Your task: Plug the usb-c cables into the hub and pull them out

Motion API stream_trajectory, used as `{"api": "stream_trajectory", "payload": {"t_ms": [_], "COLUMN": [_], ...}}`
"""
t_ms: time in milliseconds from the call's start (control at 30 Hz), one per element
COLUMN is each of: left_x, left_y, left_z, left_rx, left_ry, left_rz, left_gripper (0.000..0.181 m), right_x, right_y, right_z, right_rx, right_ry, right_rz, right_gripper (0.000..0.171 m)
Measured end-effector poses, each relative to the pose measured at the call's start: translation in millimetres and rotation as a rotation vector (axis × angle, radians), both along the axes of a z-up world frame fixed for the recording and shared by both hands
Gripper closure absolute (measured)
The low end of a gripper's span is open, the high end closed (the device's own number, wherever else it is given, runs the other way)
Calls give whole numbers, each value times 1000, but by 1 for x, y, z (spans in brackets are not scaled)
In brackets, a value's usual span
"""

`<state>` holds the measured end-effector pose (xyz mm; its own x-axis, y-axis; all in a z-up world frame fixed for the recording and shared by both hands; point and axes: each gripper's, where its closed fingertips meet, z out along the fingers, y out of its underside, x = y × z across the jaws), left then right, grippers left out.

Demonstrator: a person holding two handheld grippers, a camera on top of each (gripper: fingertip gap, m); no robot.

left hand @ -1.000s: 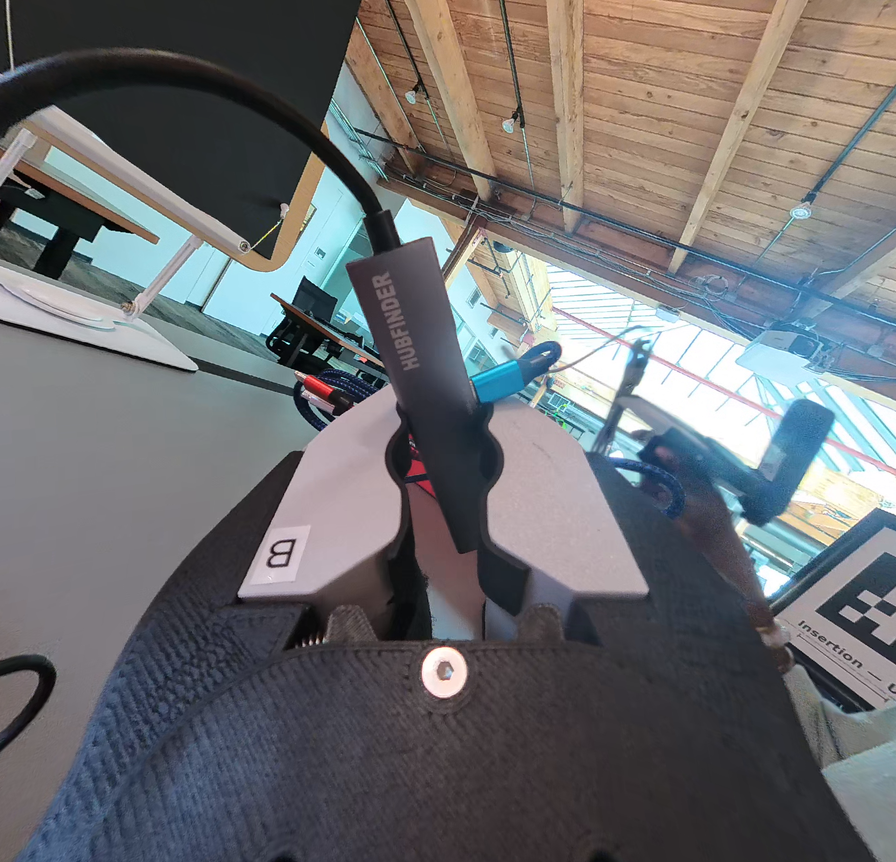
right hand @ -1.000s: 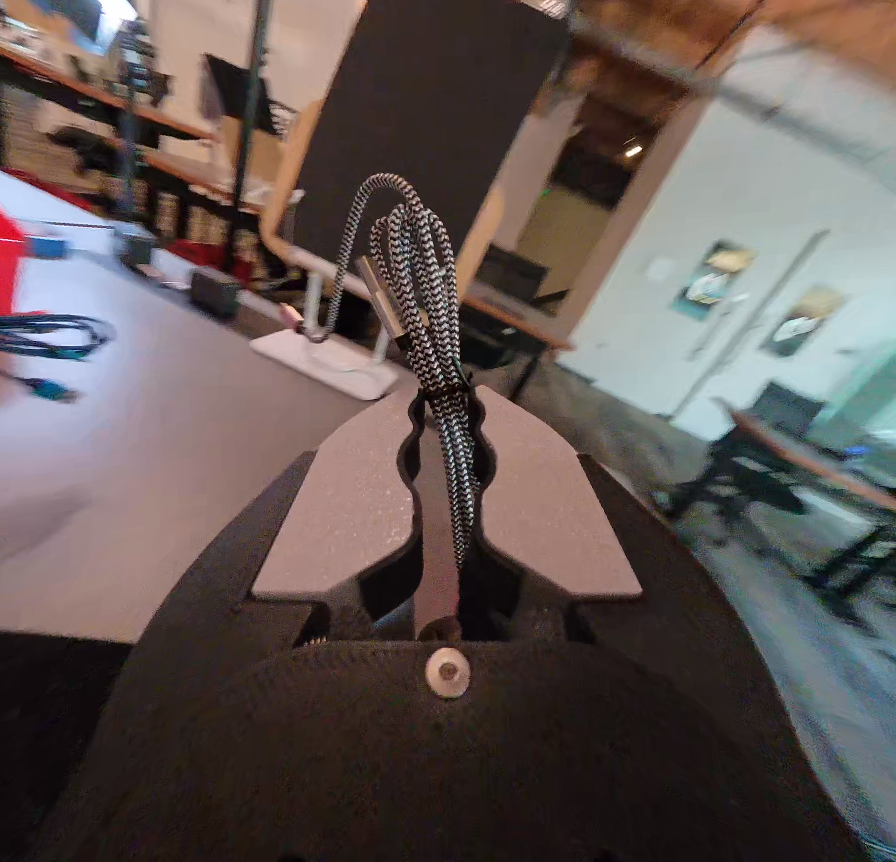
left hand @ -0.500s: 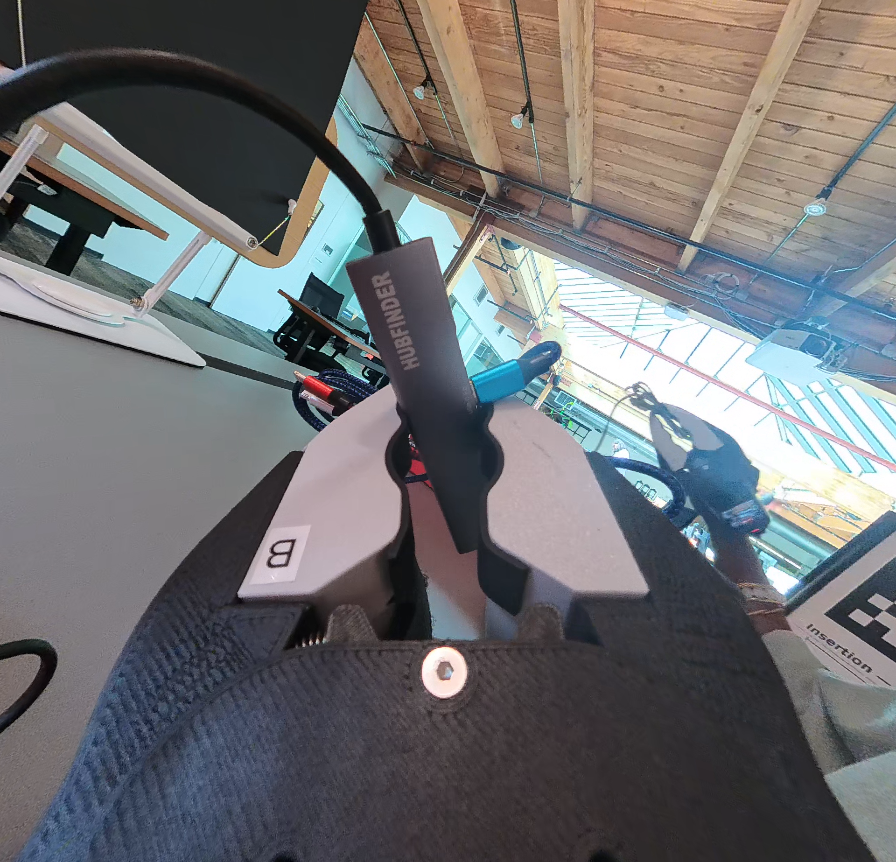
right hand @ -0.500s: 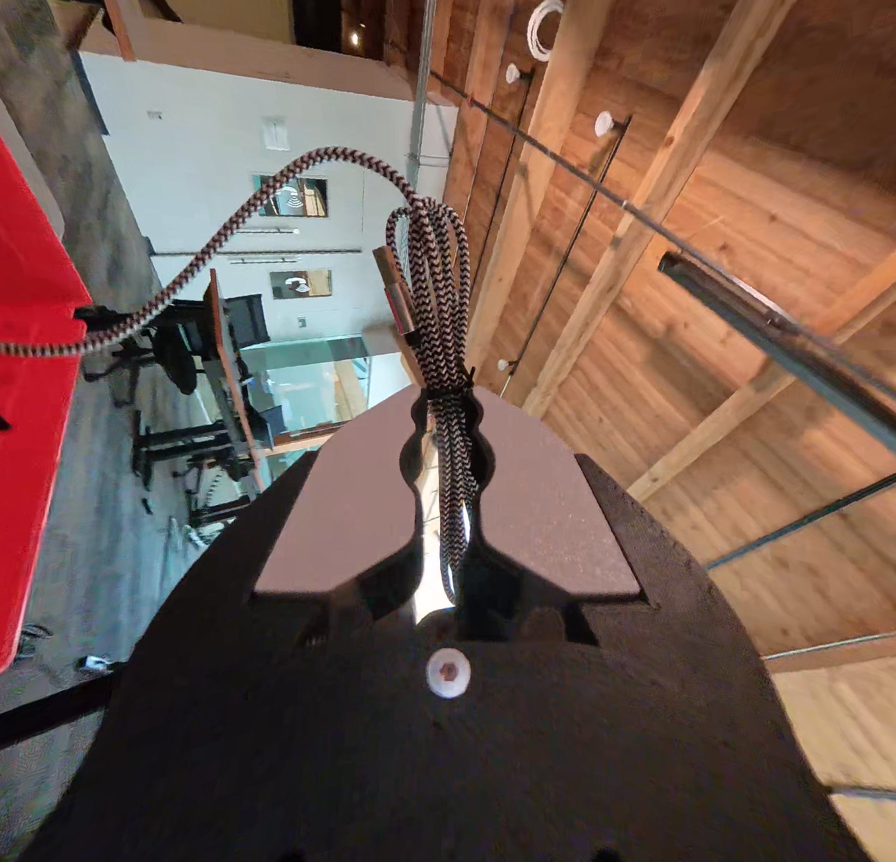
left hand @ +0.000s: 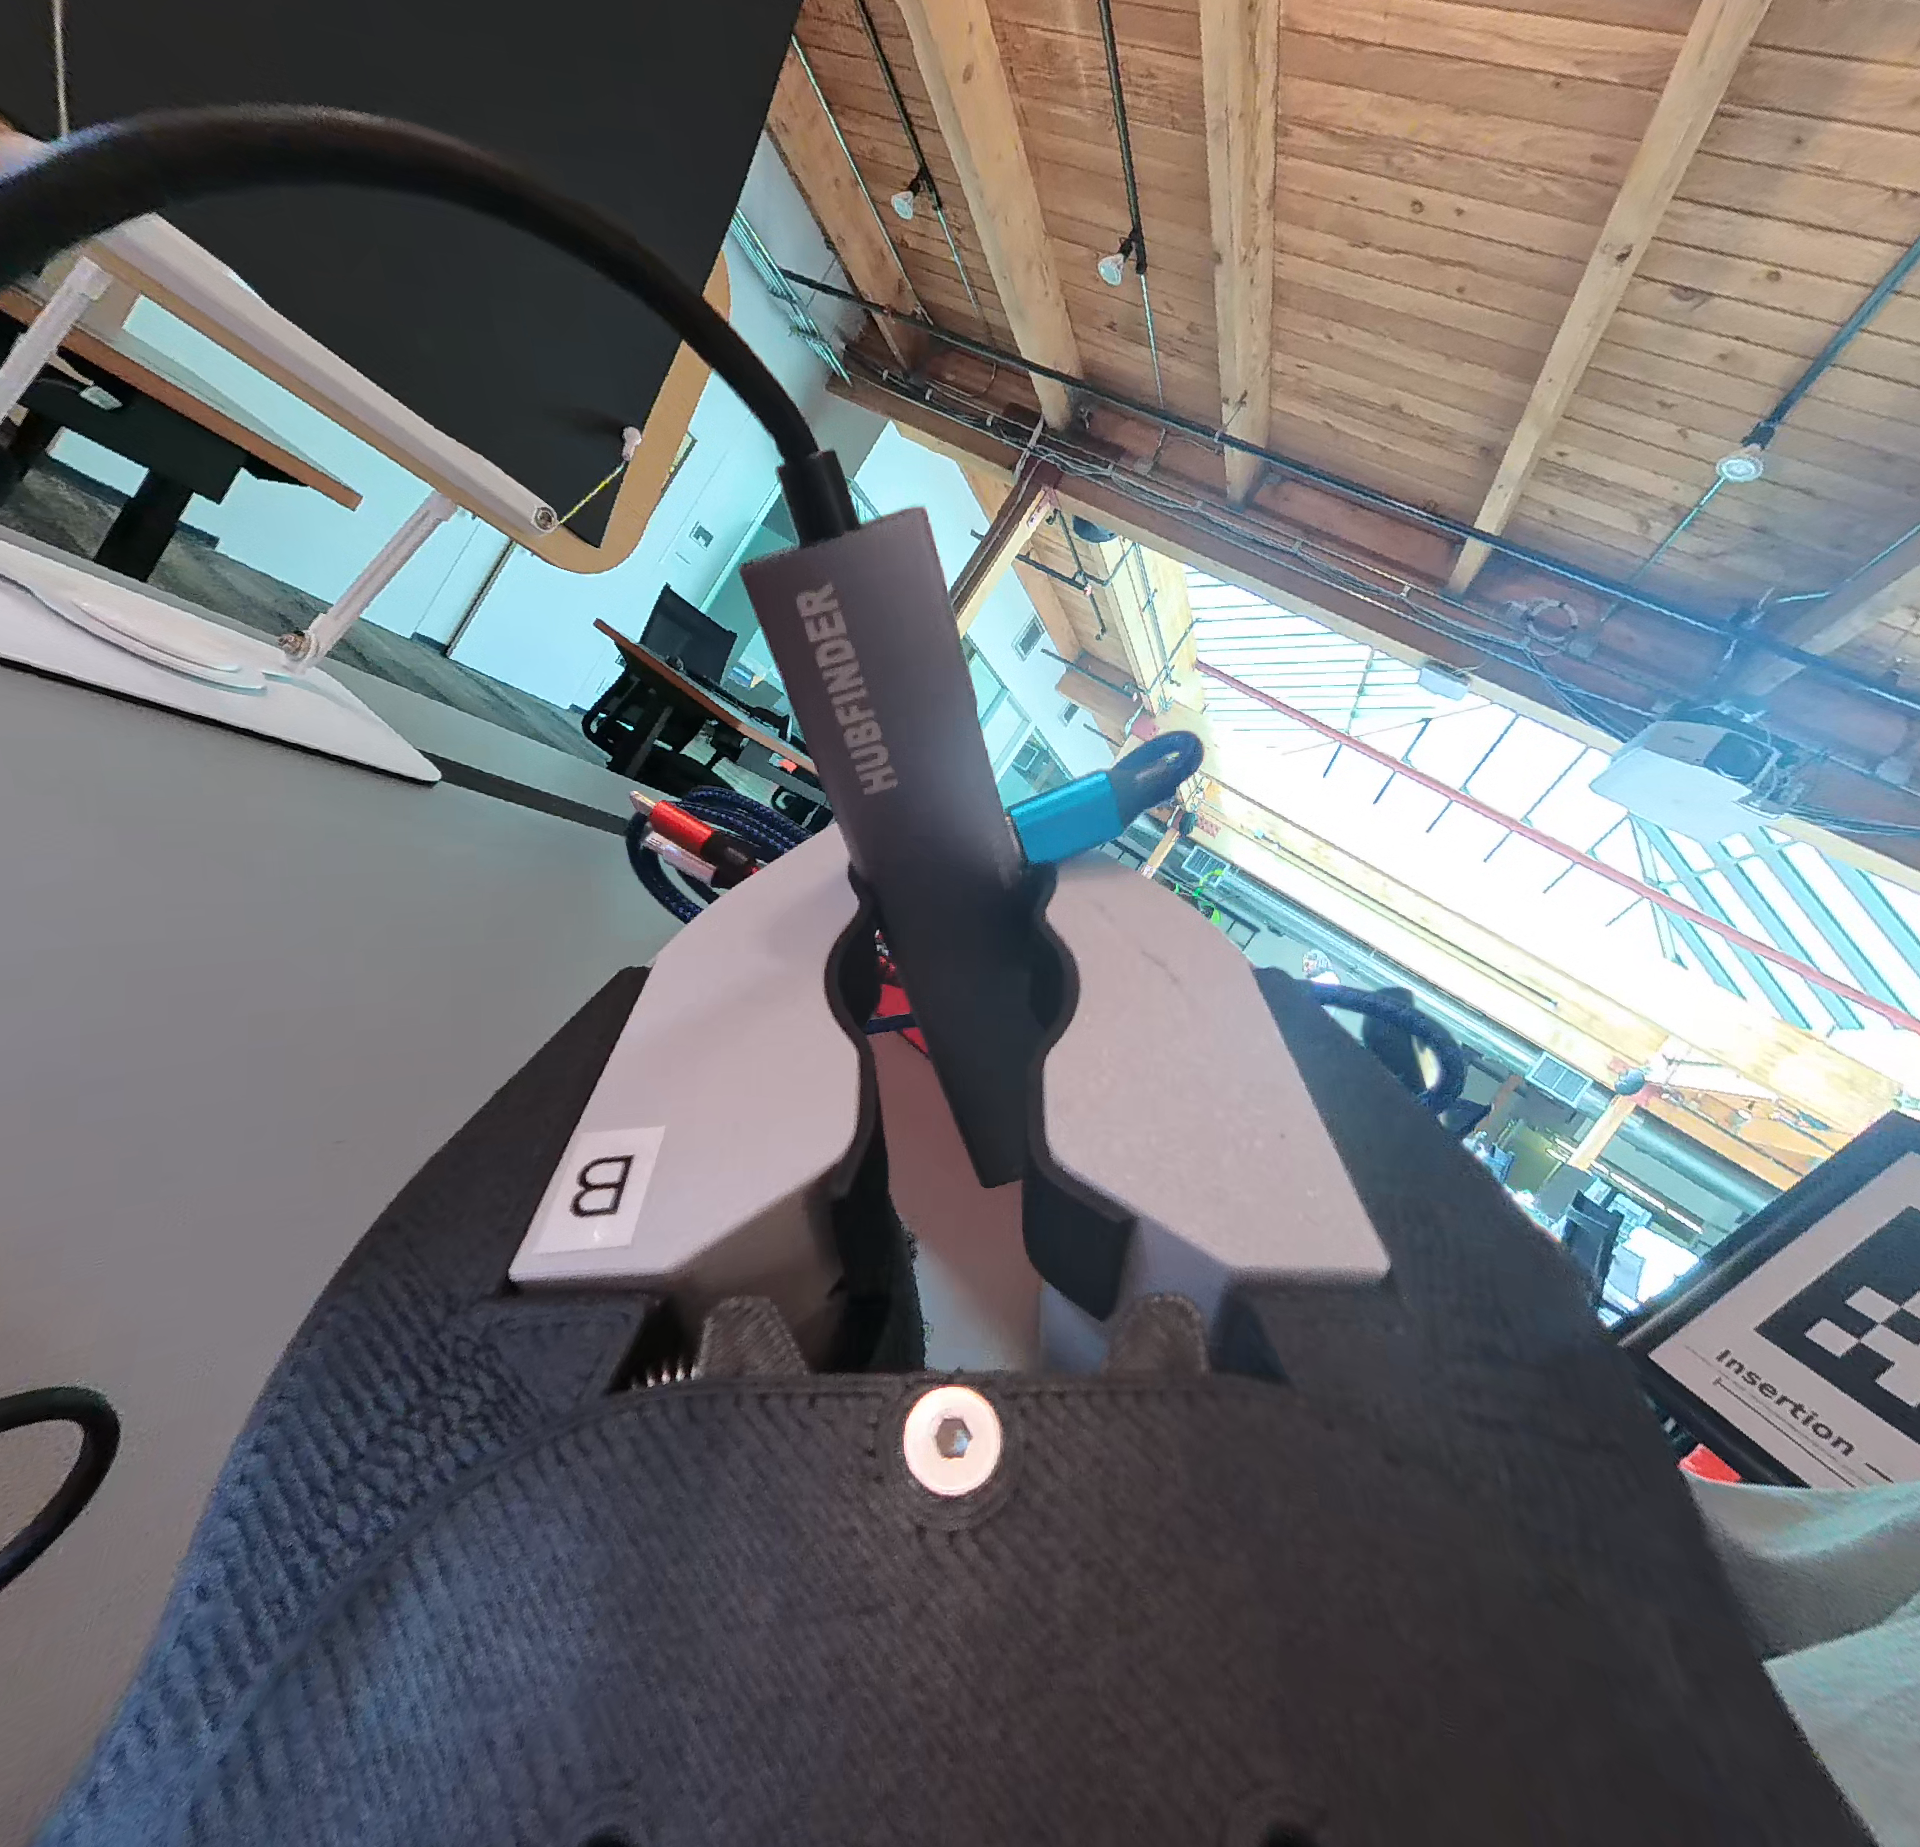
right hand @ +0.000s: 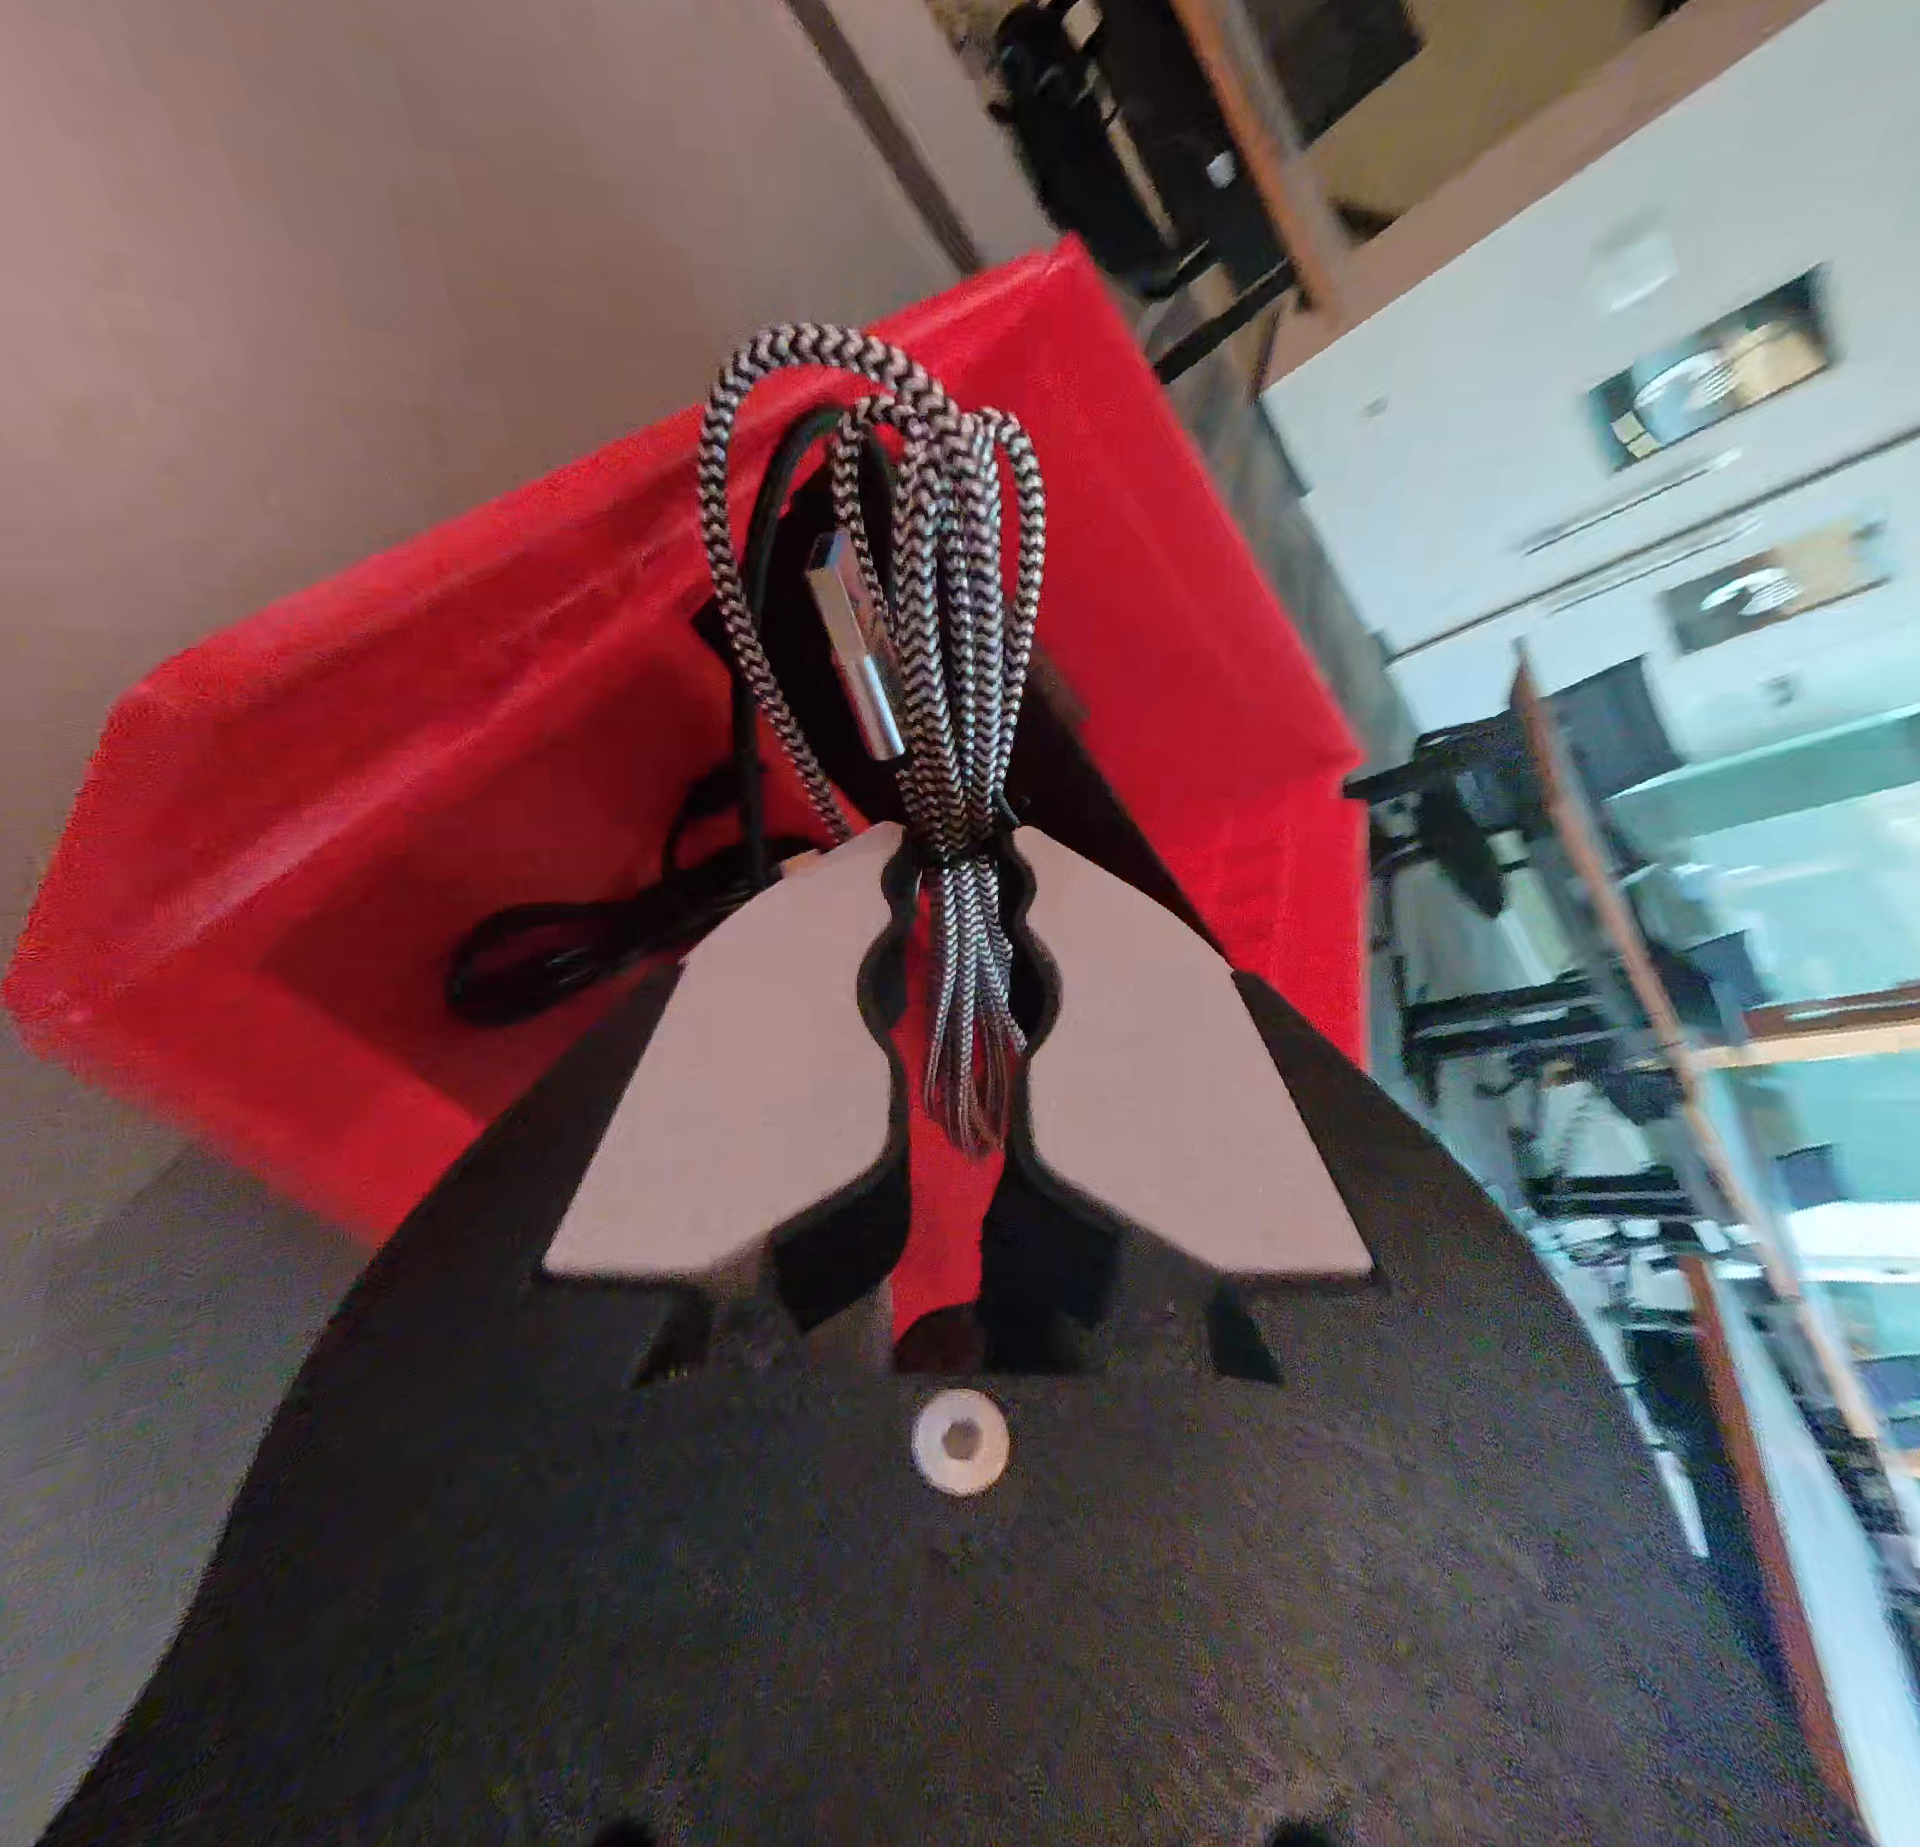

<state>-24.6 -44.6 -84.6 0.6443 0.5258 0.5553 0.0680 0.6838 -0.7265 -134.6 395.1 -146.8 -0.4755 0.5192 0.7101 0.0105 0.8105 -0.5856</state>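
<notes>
My left gripper is shut on a dark grey hub held tilted upward, its black lead arching off to the left. A blue connector sticks out of the hub's right side. My right gripper is shut on a bundled black-and-white braided cable with a silver plug hanging loose beside the loops. It is held over a red bin that contains a black cable.
A coiled blue braided cable with red plugs lies on the grey table behind the left gripper. A white lamp base stands at the back left. A marker card stands at the right.
My right gripper has swung round with the braided cable bundle, from pointing at the ceiling to over the red bin. It no longer shows in the left wrist view. The left gripper holds steady.
</notes>
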Motion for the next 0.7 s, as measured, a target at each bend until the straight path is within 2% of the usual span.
{"api": "stream_trajectory", "payload": {"t_ms": [133, 267, 333, 500, 633, 700], "left_x": [0, 0, 0, 1, 1, 1], "left_y": [0, 0, 0, 0, 1, 1], "left_z": [0, 0, 0, 1, 1, 0], "left_rx": [-1, -2, -3, -3, -6, -9], "left_ry": [0, 2, 3, 5, 6, 6], "left_rz": [-1, 2, 2, 1, 0, 0], "left_gripper": [156, 157, 157, 156, 156, 156], "right_x": [-3, -1, 2, 11, 12, 8], "right_y": [4, -3, -11, -35, -64, -76], "right_z": [-10, 6, 24, 56, 57, 56], "right_rx": [-147, -315, -387, -459, -523, -546], "right_ry": [-154, -249, -203, -90, -132, -143], "right_rz": [-83, -108, -88, -27, 15, 17], "right_gripper": [157, 107, 100, 127, 133, 141]}}
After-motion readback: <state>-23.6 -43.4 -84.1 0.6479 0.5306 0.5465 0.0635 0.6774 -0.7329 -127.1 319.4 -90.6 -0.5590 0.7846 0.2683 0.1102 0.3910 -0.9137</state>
